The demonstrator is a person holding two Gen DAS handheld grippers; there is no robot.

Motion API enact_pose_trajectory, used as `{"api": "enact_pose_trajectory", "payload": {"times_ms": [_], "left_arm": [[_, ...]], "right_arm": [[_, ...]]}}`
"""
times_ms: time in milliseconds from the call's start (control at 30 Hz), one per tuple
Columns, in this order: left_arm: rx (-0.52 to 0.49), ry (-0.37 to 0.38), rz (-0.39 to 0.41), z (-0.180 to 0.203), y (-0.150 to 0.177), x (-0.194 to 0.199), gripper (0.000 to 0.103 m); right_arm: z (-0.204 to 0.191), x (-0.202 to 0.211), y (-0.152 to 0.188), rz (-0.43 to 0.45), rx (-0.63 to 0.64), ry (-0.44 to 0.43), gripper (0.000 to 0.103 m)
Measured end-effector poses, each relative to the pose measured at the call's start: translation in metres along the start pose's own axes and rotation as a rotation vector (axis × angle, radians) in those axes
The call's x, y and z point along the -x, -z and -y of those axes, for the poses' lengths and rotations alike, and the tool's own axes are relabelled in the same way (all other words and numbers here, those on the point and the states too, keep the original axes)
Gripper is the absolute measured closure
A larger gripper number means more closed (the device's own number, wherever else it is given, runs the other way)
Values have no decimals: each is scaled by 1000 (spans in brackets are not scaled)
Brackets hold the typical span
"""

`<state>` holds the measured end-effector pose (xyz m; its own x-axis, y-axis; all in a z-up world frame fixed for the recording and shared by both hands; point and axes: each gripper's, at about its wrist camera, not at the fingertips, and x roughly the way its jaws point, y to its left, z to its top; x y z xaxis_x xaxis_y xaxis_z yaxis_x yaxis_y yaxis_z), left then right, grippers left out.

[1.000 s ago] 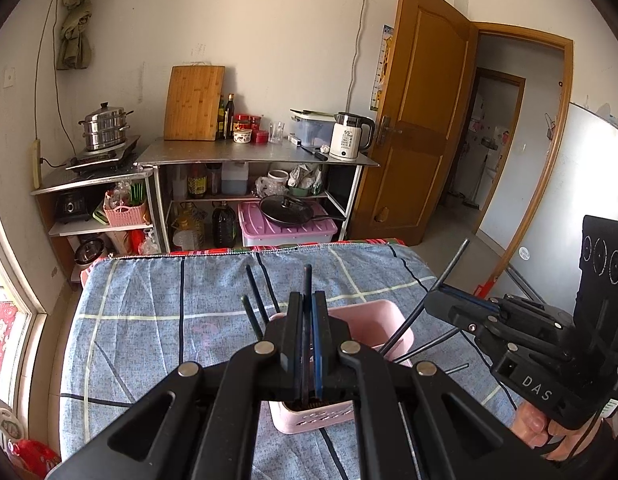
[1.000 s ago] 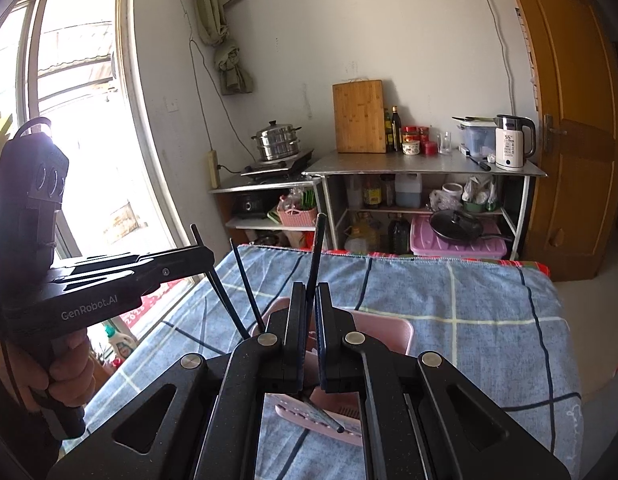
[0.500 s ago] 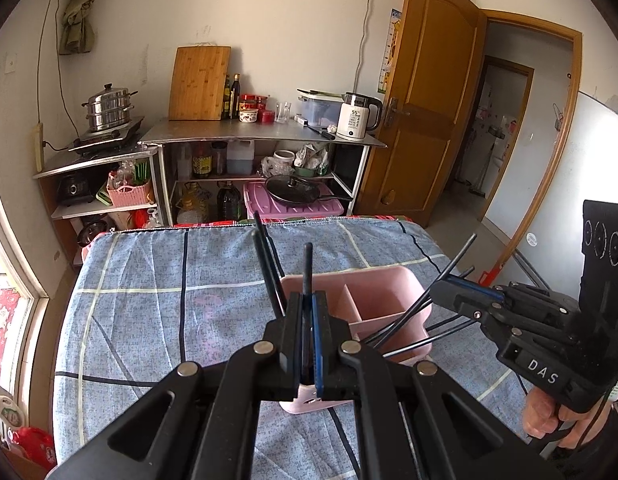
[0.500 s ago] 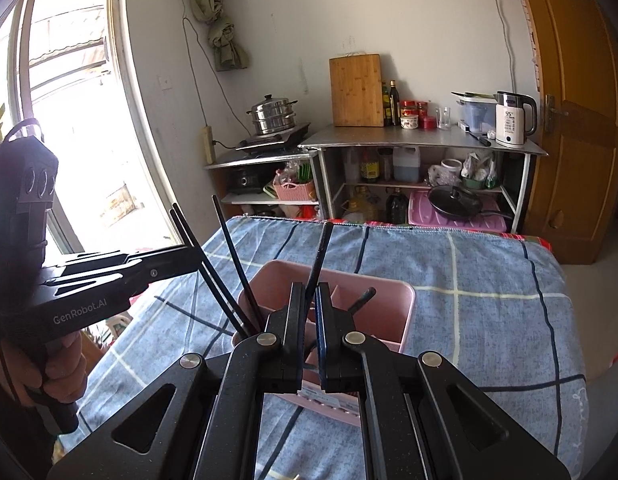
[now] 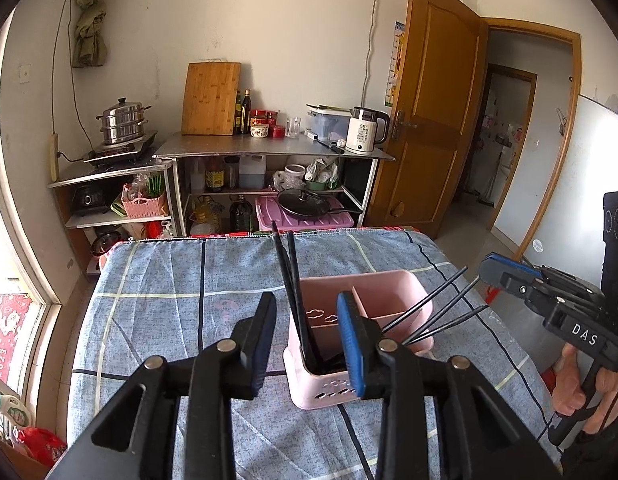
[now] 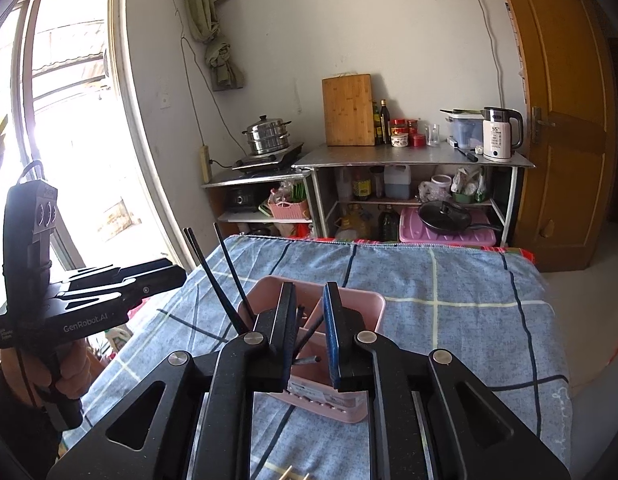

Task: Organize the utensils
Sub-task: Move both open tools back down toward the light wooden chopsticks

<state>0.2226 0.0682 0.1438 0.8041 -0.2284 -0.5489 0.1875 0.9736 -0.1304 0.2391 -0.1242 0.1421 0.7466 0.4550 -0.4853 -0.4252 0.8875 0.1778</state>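
Note:
A pink two-compartment holder (image 5: pixel 389 280) stands on the blue checked cloth. Black chopsticks (image 5: pixel 288 276) stand in its near compartment, and others (image 5: pixel 437 310) lean out to the right. My left gripper (image 5: pixel 306 302) hangs over the holder with its jaws opening; the upright chopsticks show between them, untouched by the pads. In the right wrist view my right gripper (image 6: pixel 309 292) is also opening over the holder (image 6: pixel 375 300). Chopstick ends (image 6: pixel 309 334) lie loose between its pads. Each gripper shows in the other's view: the right gripper (image 5: pixel 495 268) and the left gripper (image 6: pixel 177 276).
The blue checked cloth (image 5: pixel 169 280) covers the table to its edges. Behind it stands a steel rack (image 5: pixel 269 148) with a kettle (image 5: pixel 365 130), a cutting board and a steamer pot. A wooden door (image 5: pixel 437 112) is at the right and a window (image 6: pixel 69 140) at the left. Pale stick tips (image 6: pixel 293 474) lie near me.
Both grippers were shut on black chopsticks above the holder. Their jaws have now parted and the chopsticks rest in the pink holder.

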Motion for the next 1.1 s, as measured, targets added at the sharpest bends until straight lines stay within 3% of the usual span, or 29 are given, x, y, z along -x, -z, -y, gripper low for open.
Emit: {"api": "enact_pose_trajectory", "payload": {"times_ms": [200,500,833,1100], "left_arm": [[0,-19,57,2,19,31,66],[1,22,85,15,69,64,66],[0,57,15,31,130,65,66],[-16,78,-53,46,153,50,66]], "right_arm": [[2,28,12,36,-3,2,88],[1,69,57,45,-8,8,88],[-3,84,111,-21,-12,18,88],[-1,74,135,-79,-35,6,88]]}}
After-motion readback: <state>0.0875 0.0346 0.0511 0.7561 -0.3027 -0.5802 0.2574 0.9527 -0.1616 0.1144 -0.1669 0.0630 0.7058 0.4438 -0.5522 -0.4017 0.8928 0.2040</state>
